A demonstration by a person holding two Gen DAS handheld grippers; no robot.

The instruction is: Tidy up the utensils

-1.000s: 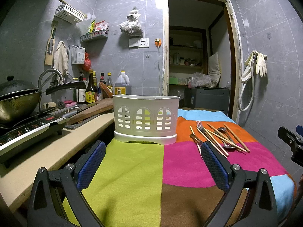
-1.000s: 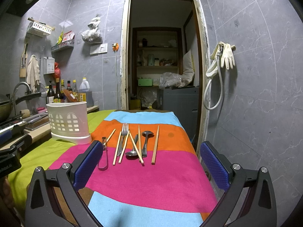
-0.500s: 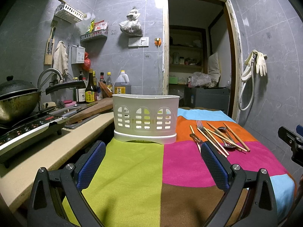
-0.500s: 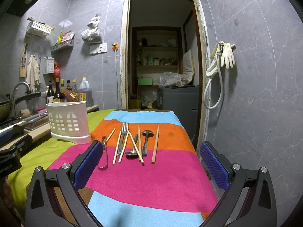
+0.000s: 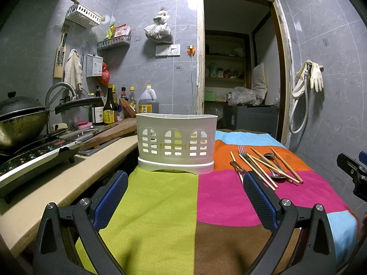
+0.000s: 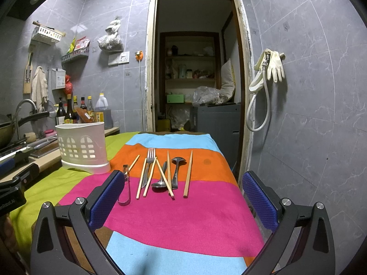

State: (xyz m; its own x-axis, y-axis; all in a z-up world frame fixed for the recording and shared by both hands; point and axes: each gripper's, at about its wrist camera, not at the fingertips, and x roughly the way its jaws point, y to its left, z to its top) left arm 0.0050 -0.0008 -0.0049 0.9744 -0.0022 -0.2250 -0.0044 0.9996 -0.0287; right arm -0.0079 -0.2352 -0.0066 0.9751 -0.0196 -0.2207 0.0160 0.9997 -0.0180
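A white slotted utensil holder (image 5: pixel 176 142) stands upright on the patchwork cloth (image 5: pixel 160 206); it also shows in the right wrist view (image 6: pixel 82 146). Several wooden chopsticks (image 6: pixel 188 174), a fork (image 6: pixel 148 165), a spoon (image 6: pixel 160 181), a small ladle (image 6: pixel 177 169) and metal tongs (image 6: pixel 125 190) lie in a row on the orange and pink patches. In the left wrist view the chopsticks (image 5: pixel 270 167) lie right of the holder. My left gripper (image 5: pixel 183 197) is open and empty, in front of the holder. My right gripper (image 6: pixel 183 197) is open and empty, just short of the utensils.
A beige counter (image 5: pixel 68 178) on the left carries an induction hob (image 5: pixel 32 158) with a wok (image 5: pixel 20 123), a cutting board (image 5: pixel 110 133) and bottles (image 5: pixel 110 112). A doorway (image 6: pixel 195 68) lies behind the table. A tiled wall with gloves (image 6: pixel 273 66) is on the right.
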